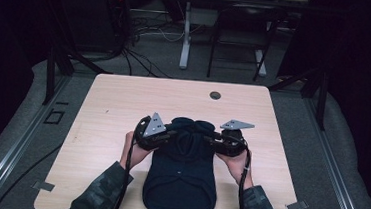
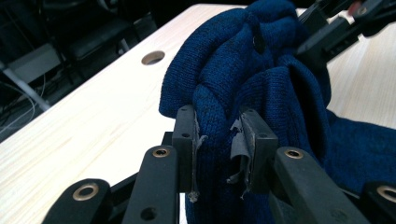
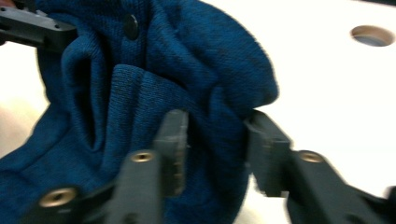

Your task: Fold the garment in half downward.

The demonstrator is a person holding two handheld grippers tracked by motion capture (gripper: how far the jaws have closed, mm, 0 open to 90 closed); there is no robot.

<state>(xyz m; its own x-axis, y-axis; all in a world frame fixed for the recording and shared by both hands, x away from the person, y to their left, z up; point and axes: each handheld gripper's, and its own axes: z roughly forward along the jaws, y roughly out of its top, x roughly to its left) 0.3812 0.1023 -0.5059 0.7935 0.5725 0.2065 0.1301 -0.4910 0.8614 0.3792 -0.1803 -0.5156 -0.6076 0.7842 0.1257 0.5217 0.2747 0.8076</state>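
Note:
A dark blue knit garment [image 1: 181, 179] lies on the wooden table [image 1: 118, 99], with its lower part flat toward the front edge. Its far end is bunched up between my two grippers. My left gripper [image 1: 174, 131] comes in from the left. In the left gripper view its jaws [image 2: 217, 130] pinch a thick fold of the knit [image 2: 243, 70], and frayed pads press on both sides. My right gripper [image 1: 210, 135] comes in from the right. In the right gripper view, which is blurred, the knit [image 3: 140, 84] fills the gap between its jaws [image 3: 217, 135] and touches both.
A round cable hole [image 1: 215, 95] sits in the table's far middle. Bare wood lies left and right of the garment. Beyond the far edge stand a desk leg [image 1: 185, 39], a chair frame [image 1: 239, 38] and cables on the floor. Metal clips [image 1: 42, 185] mark the front corners.

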